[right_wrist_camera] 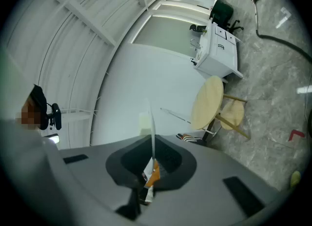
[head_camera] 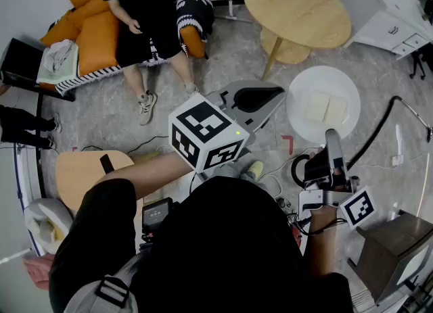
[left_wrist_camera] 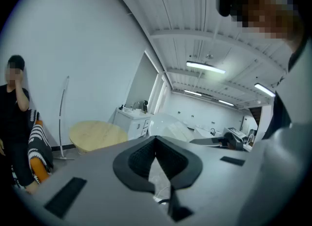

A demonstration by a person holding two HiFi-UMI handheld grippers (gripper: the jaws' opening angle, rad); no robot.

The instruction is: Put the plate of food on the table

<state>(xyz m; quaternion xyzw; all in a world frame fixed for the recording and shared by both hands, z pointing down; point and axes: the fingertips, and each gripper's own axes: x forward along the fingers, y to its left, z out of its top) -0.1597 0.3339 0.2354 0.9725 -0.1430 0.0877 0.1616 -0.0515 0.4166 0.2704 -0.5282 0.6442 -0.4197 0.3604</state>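
Note:
In the head view a white plate (head_camera: 323,104) carries two pale slices of food (head_camera: 327,109) and hangs above the floor. My right gripper (head_camera: 331,136) is shut on its near rim. The right gripper view shows the plate (right_wrist_camera: 151,117) edge-on between the pads, rising as a thin white line. The round wooden table (head_camera: 298,11) stands beyond the plate and to the left, with nothing on its top (right_wrist_camera: 209,103). My left gripper (head_camera: 274,95), under its marker cube, points toward the plate's left edge, short of it, with its pads (left_wrist_camera: 146,159) meeting and nothing held.
A person sits on an orange sofa (head_camera: 81,41) at the far left. A guitar (head_camera: 88,176) lies on the floor near my left arm. A white cabinet (head_camera: 385,7) stands at the far right, a brown box (head_camera: 392,251) at near right. A black hose (head_camera: 379,129) and cables cross the floor.

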